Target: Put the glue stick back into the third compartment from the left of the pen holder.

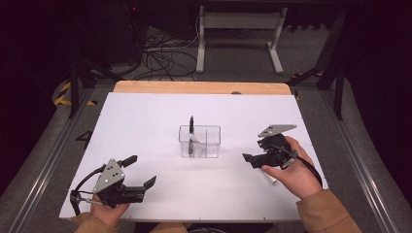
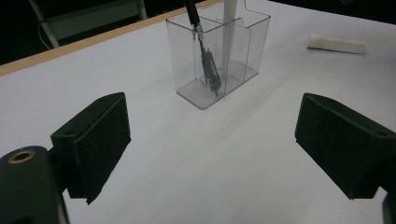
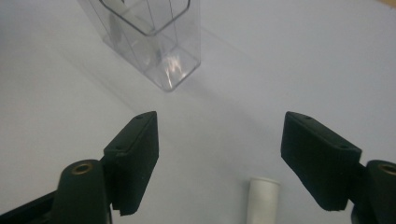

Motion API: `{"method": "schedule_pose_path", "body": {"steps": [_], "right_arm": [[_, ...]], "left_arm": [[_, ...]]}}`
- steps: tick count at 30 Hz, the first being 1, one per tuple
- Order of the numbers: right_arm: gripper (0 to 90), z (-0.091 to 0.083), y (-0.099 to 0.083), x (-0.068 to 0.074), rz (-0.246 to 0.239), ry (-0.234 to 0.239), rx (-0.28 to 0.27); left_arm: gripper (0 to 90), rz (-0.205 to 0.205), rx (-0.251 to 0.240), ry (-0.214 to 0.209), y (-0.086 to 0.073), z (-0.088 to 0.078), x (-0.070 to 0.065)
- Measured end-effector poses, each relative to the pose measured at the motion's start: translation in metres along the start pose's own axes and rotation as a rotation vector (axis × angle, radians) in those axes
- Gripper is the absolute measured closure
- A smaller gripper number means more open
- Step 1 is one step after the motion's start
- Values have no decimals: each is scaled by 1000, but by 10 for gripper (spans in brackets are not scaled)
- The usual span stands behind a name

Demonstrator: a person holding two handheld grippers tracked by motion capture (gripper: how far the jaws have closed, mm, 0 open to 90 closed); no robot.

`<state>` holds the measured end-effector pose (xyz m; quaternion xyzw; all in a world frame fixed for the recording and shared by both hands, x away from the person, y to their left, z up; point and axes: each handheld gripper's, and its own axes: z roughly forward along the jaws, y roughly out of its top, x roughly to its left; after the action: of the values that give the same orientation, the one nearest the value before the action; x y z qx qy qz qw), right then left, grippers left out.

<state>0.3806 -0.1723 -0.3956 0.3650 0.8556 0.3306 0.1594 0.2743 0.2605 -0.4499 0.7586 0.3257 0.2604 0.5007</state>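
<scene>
The white worktop carries a clear divided holder at its middle. Near right, the open, empty right gripper hovers over a small white tube. It looks light, stiff and smooth: grip its middle.

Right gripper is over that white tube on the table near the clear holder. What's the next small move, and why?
Probably lower the right gripper a little further and close on the white tube. The tube lies flat on the table between the open pads, not yet touched, while the clear holder already has a black pen in one compartment.
</scene>
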Motion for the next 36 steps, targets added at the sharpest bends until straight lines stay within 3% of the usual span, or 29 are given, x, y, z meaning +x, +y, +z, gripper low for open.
{"method": "schedule_pose_path", "body": {"steps": [10, 16, 25, 32, 36], "right_arm": [[324, 11, -8, -5, 4, -11, 132], [332, 24, -13, -9, 33, -25, 257], [357, 44, -18, -15, 41, -77, 385], [471, 55, -20, -25, 91, -107, 443], [549, 60, -21, -27, 93, -112, 484]], "left_arm": [[111, 4, 6, 3, 0, 0, 1], [111, 6, 6, 5, 0, -1, 0], [111, 6, 10, 4, -1, -1, 0], [111, 8, 10, 4, -1, -1, 0], [111, 8, 10, 4, -1, -1, 0]]}}
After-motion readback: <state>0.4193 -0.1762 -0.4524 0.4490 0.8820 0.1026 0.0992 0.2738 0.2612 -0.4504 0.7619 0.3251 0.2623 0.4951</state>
